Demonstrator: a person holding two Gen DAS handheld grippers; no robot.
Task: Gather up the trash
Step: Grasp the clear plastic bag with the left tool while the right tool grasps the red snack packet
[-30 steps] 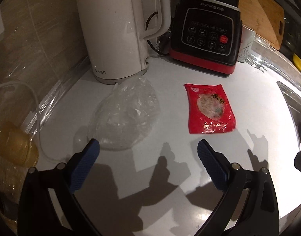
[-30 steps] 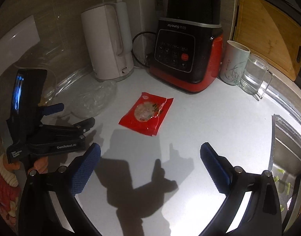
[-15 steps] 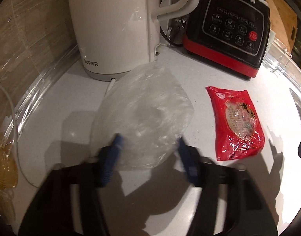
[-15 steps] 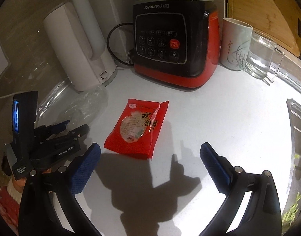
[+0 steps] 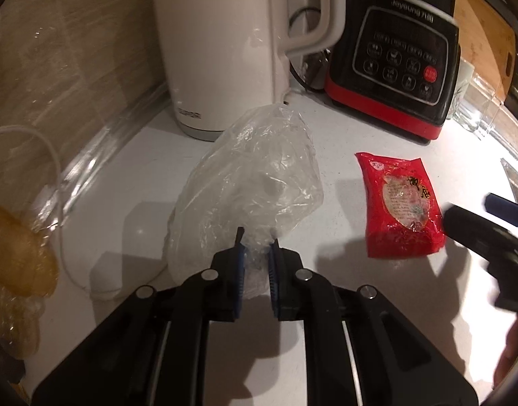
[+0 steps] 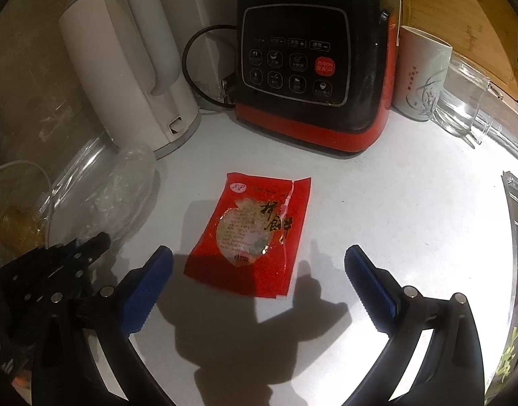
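Observation:
A crumpled clear plastic bag lies on the white counter in front of the kettle. My left gripper is shut on its near edge. The bag also shows at the left of the right wrist view, with the left gripper at its near end. A red snack wrapper lies flat on the counter, also seen in the left wrist view. My right gripper is open and empty, its fingers on either side of the wrapper's near end, just short of it.
A white kettle and a black-and-red Joyoung blender base stand at the back. A white mug and a glass mug stand right of the blender. A wooden board leans behind. A sink edge is at right.
My left gripper moved forward to the plastic bag and closed on its near edge. My right gripper moved closer to the red wrapper and stayed open.

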